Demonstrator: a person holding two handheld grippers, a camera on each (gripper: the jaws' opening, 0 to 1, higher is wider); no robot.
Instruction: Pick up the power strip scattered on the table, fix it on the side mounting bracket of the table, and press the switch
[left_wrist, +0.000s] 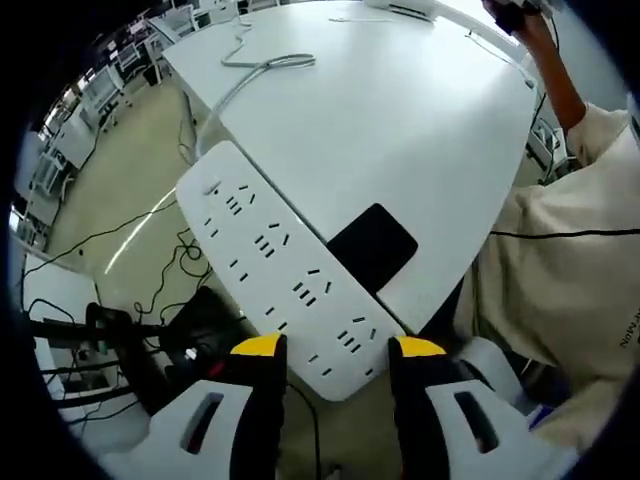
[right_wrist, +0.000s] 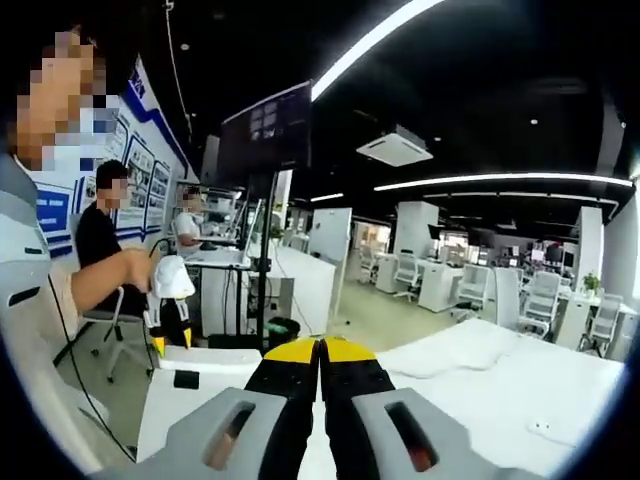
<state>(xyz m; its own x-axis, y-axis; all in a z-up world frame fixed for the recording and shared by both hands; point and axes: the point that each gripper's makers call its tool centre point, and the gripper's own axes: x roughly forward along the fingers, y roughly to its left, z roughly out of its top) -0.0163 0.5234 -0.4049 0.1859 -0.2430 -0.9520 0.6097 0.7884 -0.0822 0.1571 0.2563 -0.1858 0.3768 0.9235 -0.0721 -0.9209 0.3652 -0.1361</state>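
The white table (left_wrist: 400, 130) has broad bare room across its middle. The power strip (left_wrist: 275, 265) lies along the near edge, a black pad (left_wrist: 372, 245) just beside it. A grey cable (left_wrist: 262, 66) crosses the far end (curled, loose). A person's sleeve (left_wrist: 570, 260) crowds one side.

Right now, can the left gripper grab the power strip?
Probably yes. The left gripper is open, and the near end of the power strip sits right between its yellow tips at the table edge, with nothing in between.
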